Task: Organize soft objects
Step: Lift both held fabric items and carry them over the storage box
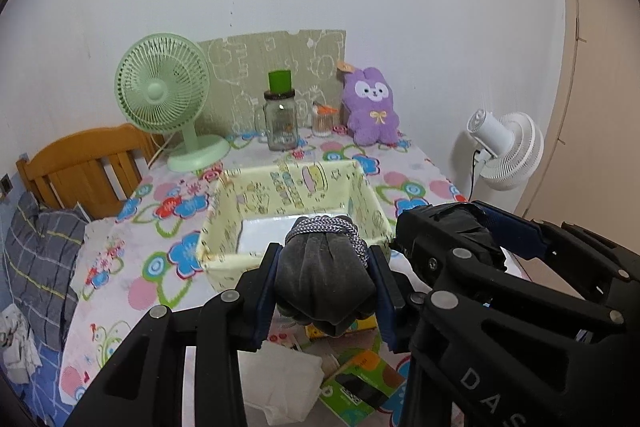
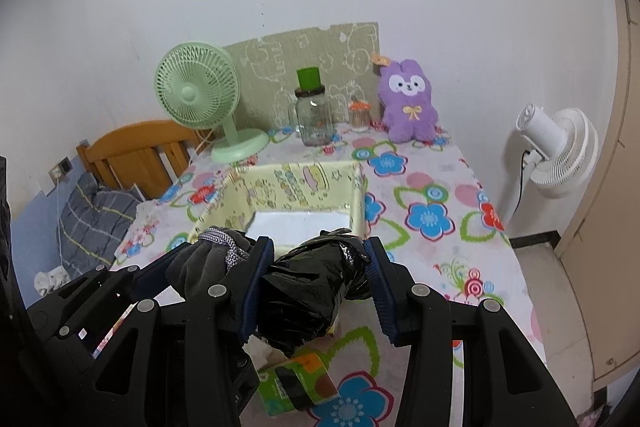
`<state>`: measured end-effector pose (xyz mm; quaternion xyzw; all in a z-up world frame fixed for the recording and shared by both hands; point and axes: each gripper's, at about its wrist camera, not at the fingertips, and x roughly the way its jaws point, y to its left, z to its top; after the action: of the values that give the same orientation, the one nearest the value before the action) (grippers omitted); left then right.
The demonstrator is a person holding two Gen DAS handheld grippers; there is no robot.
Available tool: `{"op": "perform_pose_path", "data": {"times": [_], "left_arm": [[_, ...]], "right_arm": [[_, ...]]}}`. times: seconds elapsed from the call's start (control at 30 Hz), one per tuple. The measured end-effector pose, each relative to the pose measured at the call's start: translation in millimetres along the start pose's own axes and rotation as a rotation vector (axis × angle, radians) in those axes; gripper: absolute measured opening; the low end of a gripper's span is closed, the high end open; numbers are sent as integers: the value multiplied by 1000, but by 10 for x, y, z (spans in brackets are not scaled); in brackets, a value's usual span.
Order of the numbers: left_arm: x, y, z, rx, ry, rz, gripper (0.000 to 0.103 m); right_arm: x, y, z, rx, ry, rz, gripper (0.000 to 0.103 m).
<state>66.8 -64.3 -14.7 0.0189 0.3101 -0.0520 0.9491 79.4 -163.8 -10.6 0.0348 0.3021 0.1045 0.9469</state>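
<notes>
My left gripper [image 1: 325,267] is shut on a grey cloth bundle [image 1: 320,279] tied with a grey-white cord, held just above the near rim of a pale yellow fabric box [image 1: 300,187]. My right gripper [image 2: 318,263] is shut on a crumpled black plastic bag [image 2: 312,291], also at the near rim of the same box [image 2: 296,187]. The grey bundle shows in the right wrist view [image 2: 208,263] to the left. The right gripper shows in the left wrist view [image 1: 420,239], close beside the bundle. The box holds a white bottom panel [image 1: 268,231].
A green desk fan [image 1: 164,99], glass jar with green lid [image 1: 282,119], small cup [image 1: 323,121] and purple plush rabbit [image 1: 370,107] stand along the back of the flowered tablecloth. A white fan [image 2: 556,151] stands right. A green carton [image 2: 296,383] and white tissue [image 1: 280,383] lie below the grippers.
</notes>
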Motion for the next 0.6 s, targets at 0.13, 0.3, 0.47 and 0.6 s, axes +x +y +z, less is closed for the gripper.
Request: {"op": "perform_pose_path", "data": {"times": [0.13, 0.3, 0.47, 0.6], "left_arm": [[-18, 36, 68, 1, -15, 4, 43], [-4, 94, 136, -3, -30, 12, 43], [47, 161, 205, -4, -40, 22, 43], [111, 215, 249, -7, -45, 27, 43]], "right_arm": [[-26, 50, 79, -9, -20, 2, 50], [-7, 97, 158, -17, -31, 4, 50], [58, 151, 240, -24, -39, 7, 50], [133, 183, 309, -29, -41, 9, 50]]}}
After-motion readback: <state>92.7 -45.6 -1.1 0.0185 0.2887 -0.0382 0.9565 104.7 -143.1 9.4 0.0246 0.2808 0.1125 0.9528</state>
